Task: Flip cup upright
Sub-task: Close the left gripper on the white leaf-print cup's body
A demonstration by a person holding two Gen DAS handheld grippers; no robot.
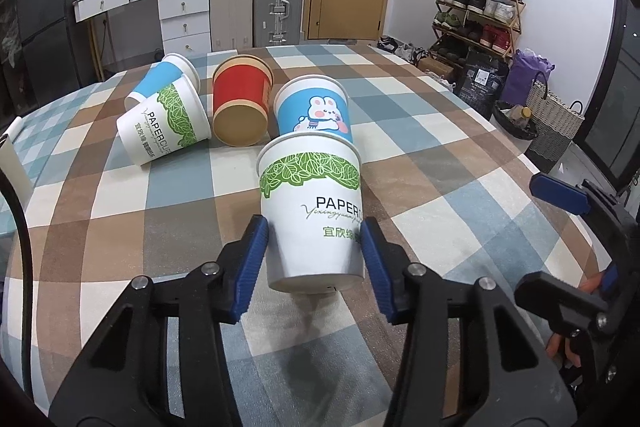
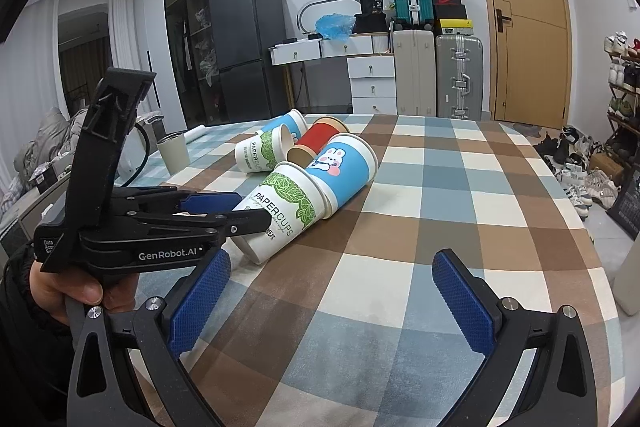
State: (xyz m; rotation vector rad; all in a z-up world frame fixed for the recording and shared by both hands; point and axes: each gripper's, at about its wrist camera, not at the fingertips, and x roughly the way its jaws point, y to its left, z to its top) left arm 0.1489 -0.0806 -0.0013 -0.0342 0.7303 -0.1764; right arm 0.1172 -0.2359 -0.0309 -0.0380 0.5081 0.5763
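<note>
A white paper cup with a green leaf band (image 1: 314, 215) lies on its side on the checked tablecloth, base toward my left gripper. My left gripper (image 1: 314, 247) is shut on this cup near its base; the right wrist view shows the same cup (image 2: 280, 207) between the left gripper's fingers (image 2: 224, 207). My right gripper (image 2: 330, 299) is open and empty, low over the cloth, to the right of the cup. Behind it lie a blue rabbit cup (image 1: 316, 109), a red cup (image 1: 240, 103), a second leaf cup (image 1: 166, 123) and another blue cup (image 1: 160, 79).
The table (image 1: 440, 163) has a blue, brown and cream checked cloth. A grey tumbler (image 2: 174, 155) stands at its far left edge. Suitcases, drawers, a fridge, a door and a shoe rack stand beyond the table.
</note>
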